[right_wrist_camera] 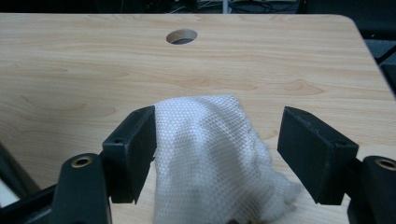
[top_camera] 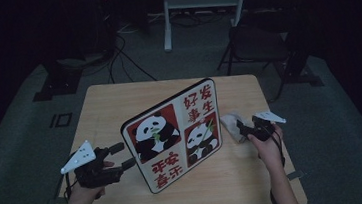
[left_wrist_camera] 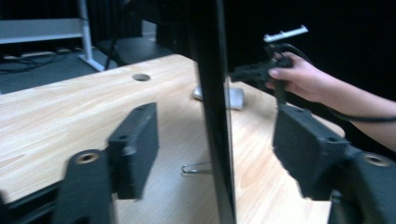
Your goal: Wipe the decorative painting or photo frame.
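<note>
Board: while I straddle its edge with the spread left gripper (top_camera: 124, 156), the panda board (top_camera: 172, 133) stands upright.
Cloth: white, crumpled cloth (right_wrist_camera: 215, 154) lies between my right gripper (right_wrist_camera: 217, 154)'s released jaws.

I note a dim room: grey carpeted floor (top_camera: 15, 123), light wooden tabletop (top_camera: 109, 104), white metal stand (top_camera: 199, 2), black folding chair (top_camera: 259, 44), loose black cables (top_camera: 124, 52) behind.

One worktop (top_camera: 104, 107) carries one panda board (top_camera: 174, 132), standing upright, and one white cloth (top_camera: 230, 124). The board shows two panda pictures and two blocks of red characters. There are two hand-held grippers: a left one (top_camera: 119, 157) and a right one (top_camera: 242, 129). One round hole (right_wrist_camera: 181, 36) pierces the worktop.
</note>
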`<state>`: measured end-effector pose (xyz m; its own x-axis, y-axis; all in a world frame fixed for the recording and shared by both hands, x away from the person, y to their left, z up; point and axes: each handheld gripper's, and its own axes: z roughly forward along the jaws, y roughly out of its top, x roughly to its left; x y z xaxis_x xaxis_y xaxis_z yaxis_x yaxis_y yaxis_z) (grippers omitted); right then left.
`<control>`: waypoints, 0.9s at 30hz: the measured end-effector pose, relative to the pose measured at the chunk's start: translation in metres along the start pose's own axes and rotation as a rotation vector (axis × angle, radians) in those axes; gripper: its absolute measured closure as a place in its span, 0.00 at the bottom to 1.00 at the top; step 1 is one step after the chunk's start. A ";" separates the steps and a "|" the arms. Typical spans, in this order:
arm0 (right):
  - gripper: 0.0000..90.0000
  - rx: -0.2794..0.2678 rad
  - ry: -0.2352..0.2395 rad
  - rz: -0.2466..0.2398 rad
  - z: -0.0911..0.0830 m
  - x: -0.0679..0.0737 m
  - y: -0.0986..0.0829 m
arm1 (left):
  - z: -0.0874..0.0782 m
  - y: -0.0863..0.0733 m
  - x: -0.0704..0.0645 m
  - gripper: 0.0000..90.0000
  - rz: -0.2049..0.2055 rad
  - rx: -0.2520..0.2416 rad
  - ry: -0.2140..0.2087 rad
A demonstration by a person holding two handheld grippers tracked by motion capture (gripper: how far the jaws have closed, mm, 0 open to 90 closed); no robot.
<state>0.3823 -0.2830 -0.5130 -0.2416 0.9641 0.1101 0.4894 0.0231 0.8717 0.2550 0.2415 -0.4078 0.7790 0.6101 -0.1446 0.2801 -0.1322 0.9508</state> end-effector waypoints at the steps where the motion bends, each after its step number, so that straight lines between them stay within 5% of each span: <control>1: 0.30 -0.001 0.002 -0.002 -0.002 0.000 0.000 | -0.002 0.000 0.001 0.31 -0.007 -0.006 0.024; 10: 0.27 -0.012 0.006 -0.032 -0.021 -0.001 -0.001 | -0.014 -0.007 0.025 0.19 -0.095 -0.027 0.225; 14: 0.26 -0.003 0.009 -0.030 -0.025 -0.002 -0.004 | -0.014 -0.016 0.036 0.19 -0.090 0.033 0.299; 27: 0.21 0.048 -0.021 -0.036 -0.044 -0.007 -0.031 | -0.017 -0.054 0.064 0.12 -0.161 0.170 0.467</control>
<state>0.3324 -0.3024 -0.5201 -0.2423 0.9678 0.0680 0.5207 0.0706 0.8508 0.2802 0.3012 -0.4640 0.3965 0.9114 -0.1106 0.4929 -0.1096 0.8631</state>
